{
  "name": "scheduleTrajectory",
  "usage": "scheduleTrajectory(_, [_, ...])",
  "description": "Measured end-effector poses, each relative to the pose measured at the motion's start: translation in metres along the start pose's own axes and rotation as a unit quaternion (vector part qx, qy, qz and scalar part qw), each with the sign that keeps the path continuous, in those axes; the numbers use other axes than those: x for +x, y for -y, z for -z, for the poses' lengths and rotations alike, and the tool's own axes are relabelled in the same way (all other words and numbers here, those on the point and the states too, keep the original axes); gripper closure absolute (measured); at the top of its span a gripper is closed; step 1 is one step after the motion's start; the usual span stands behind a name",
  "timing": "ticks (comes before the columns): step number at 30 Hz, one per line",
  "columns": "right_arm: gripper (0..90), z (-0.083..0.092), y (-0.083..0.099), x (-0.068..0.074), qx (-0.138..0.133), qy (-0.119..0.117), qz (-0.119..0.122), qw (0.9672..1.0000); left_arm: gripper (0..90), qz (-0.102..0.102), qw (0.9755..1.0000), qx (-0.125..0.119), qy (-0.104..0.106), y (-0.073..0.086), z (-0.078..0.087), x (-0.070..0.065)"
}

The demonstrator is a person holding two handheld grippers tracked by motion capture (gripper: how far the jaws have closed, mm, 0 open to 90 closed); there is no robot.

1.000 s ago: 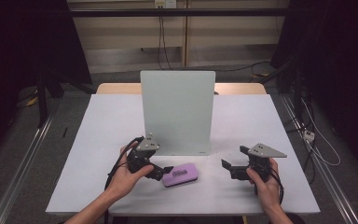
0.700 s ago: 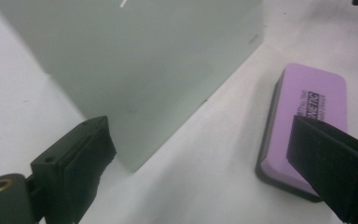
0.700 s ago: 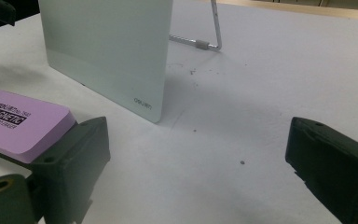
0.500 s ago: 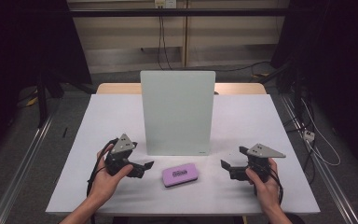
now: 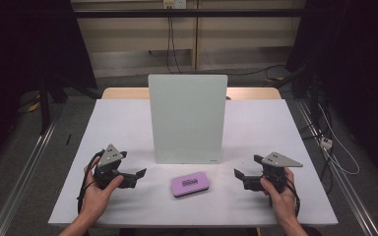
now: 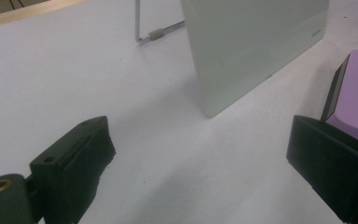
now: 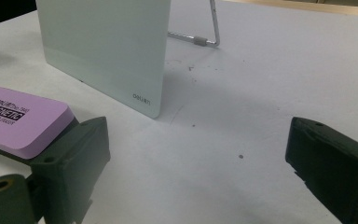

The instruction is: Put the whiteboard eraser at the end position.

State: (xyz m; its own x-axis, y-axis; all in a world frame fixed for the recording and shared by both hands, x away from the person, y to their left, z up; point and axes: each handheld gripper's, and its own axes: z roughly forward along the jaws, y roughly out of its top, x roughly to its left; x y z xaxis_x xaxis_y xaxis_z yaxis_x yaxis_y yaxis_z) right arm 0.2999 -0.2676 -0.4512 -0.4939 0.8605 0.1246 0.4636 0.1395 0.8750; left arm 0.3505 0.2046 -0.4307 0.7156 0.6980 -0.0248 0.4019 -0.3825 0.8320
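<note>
Purple eraser (image 5: 190, 183) lies flat on the white table (image 5: 128, 123), lower centre of the high view, just in front of the upright white board (image 5: 187, 118) and apart from its bottom edge. Label side up, black print on top; long side slightly angled, right end higher in frame. Nothing touches it. Bare table on both sides of it, and a strip between it and the near table edge.

In the left gripper view the eraser (image 6: 356, 98) sits at the right edge, partly behind the right jaw; board (image 6: 256, 42) upper centre, its wire stand (image 6: 156, 33) behind. In the right gripper view the eraser (image 7: 21, 116) is at lower left behind the left jaw, board (image 7: 105, 46) upper left with a logo at its lower corner, wire stand (image 7: 205, 35) top centre.

Left gripper (image 5: 137, 175) at lower left of the high view, jaws wide apart, empty, pointing right toward the eraser, low over the table. Left hand (image 5: 96, 194) wraps it from below.

Right gripper (image 5: 239, 176) at lower right, jaws wide apart, empty, pointing left toward the eraser. Right hand (image 5: 278, 194) grips from below. Both grippers well apart from the eraser, roughly level with it, with bare table between.
</note>
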Motion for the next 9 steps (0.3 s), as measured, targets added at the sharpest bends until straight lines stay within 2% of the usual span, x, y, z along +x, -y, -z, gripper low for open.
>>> scheduleTrajectory(3, [6.1,0.0008,0.0001,-0.0004,0.000,0.001,0.001,1.0000,6.4,0.024,0.9996,-0.014,-0.002,0.0065,0.0027,0.0050])
scheduleTrajectory(6, [6.2,0.0019,0.0005,-0.0010,0.000,0.002,0.000,1.0000,6.4,0.019,0.9994,-0.021,-0.020,0.0087,0.0071,0.0085])
scheduleTrajectory(8, [6.2,0.0019,0.0006,-0.0015,0.000,0.003,-0.003,1.0000,6.4,0.033,0.9990,-0.026,-0.018,0.0105,0.0080,0.0106])
scheduleTrajectory(9, [6.2,0.0018,0.0004,-0.0015,0.000,0.003,-0.004,1.0000,6.4,0.031,0.9989,-0.026,-0.022,0.0110,0.0083,0.0114])
